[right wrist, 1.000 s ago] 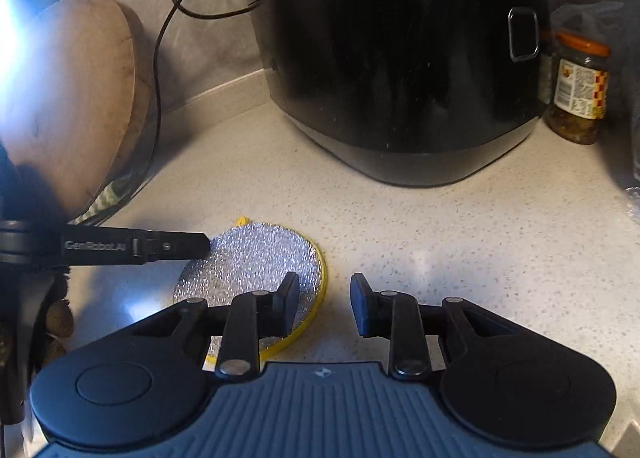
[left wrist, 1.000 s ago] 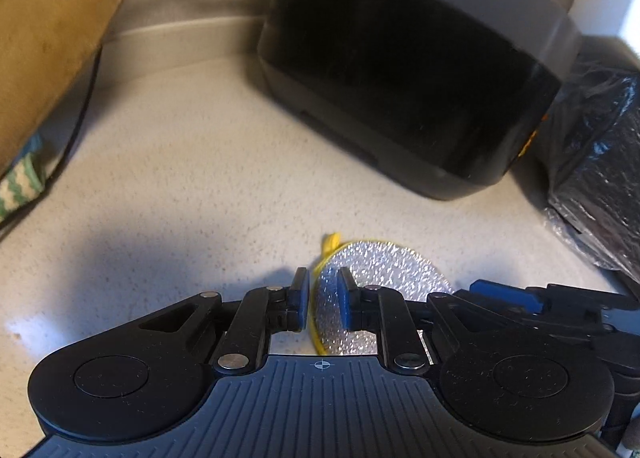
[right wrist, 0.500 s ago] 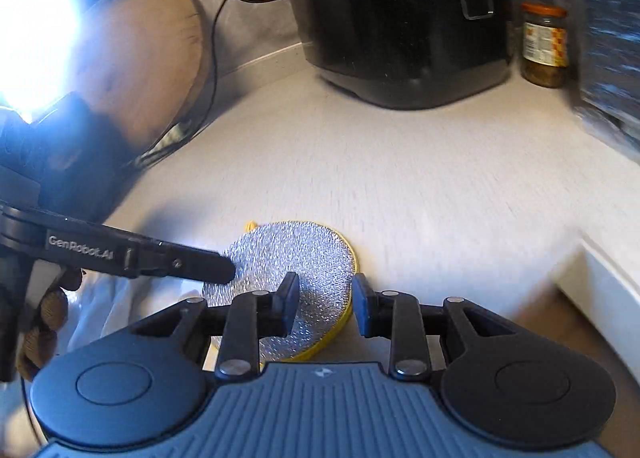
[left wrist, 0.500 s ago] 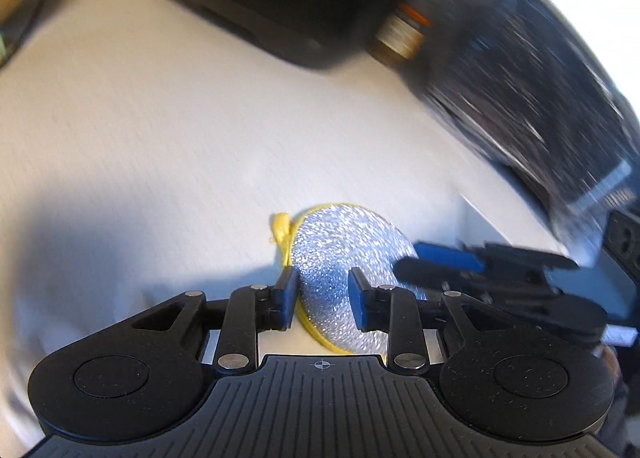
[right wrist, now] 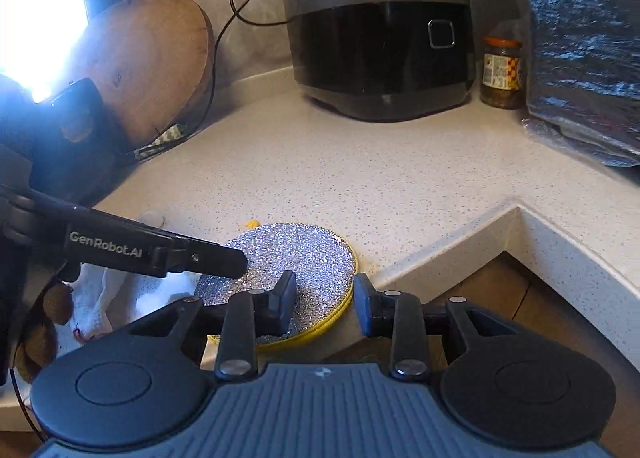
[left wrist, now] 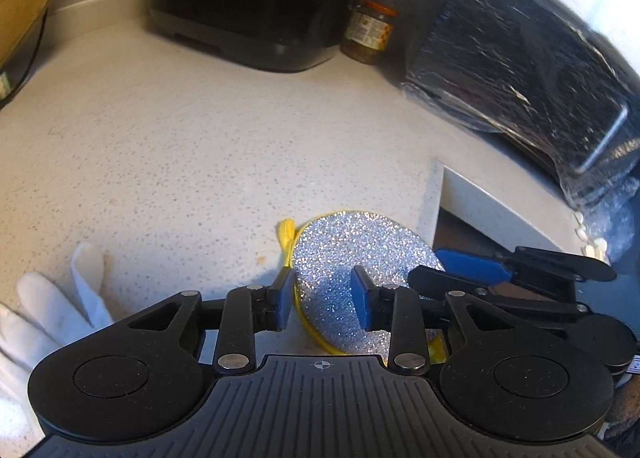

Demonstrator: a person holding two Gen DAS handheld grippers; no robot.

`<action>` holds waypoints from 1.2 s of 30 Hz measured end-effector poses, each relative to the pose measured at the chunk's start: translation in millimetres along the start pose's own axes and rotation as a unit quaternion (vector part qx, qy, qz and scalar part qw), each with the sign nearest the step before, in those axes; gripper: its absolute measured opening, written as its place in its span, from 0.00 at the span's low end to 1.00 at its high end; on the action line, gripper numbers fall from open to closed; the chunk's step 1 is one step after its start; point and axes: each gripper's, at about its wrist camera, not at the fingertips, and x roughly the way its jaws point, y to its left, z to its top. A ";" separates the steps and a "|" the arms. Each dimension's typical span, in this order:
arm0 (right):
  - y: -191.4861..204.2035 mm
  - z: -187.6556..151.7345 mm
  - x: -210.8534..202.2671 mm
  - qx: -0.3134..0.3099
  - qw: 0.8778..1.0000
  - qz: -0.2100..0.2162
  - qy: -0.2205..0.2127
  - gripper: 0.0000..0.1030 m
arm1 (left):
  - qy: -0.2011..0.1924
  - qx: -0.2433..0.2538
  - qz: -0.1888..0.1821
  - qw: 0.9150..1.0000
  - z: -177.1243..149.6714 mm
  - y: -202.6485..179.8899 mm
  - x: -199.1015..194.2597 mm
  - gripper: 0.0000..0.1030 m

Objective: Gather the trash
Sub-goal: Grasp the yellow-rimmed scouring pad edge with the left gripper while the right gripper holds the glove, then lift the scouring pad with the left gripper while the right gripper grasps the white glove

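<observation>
A round silver glitter scrub pad (left wrist: pixel 360 250) with a yellow rim lies flat at the counter's front edge, partly overhanging it. My left gripper (left wrist: pixel 322 304) reaches it from the left; its jaws are opening, with the pad's near rim between them and no pad pressing on it. In the right wrist view the same pad (right wrist: pixel 296 258) sits under the left gripper's finger (right wrist: pixel 216 262). My right gripper (right wrist: pixel 322 304) stands open astride the pad's right rim, one finger over the pad and the other beyond the counter edge. A crumpled white glove (left wrist: pixel 60 298) lies to the left.
A black cooker (right wrist: pixel 380 45) stands at the back with its cable running up the wall. A jar (right wrist: pixel 502 73) and a bulky thing wrapped in black plastic (right wrist: pixel 580 49) are at the right. A wooden board (right wrist: pixel 148 65) leans at the left. The counter edge (right wrist: pixel 520 217) steps inward at the right.
Both grippers and the pad have slid from near the cooker back to the counter's front edge. The left gripper's jaws, shut on the pad's rim a second ago, have spread apart.
</observation>
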 end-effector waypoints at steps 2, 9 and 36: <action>-1.8 -5.1 -5.6 0.002 1.000 -0.002 -0.008 0.30 | -0.005 0.021 0.005 1.000 -5.0 -9.0 -4.5 0.34; -13.5 -19.1 -17.9 0.020 1.000 -0.007 -0.010 0.30 | -0.027 0.103 0.034 0.994 -17.9 -48.1 -17.7 0.34; 1.3 -23.2 -25.3 0.040 0.998 0.042 -0.008 0.31 | -0.039 0.038 -0.067 0.996 -24.8 -34.8 -35.2 0.18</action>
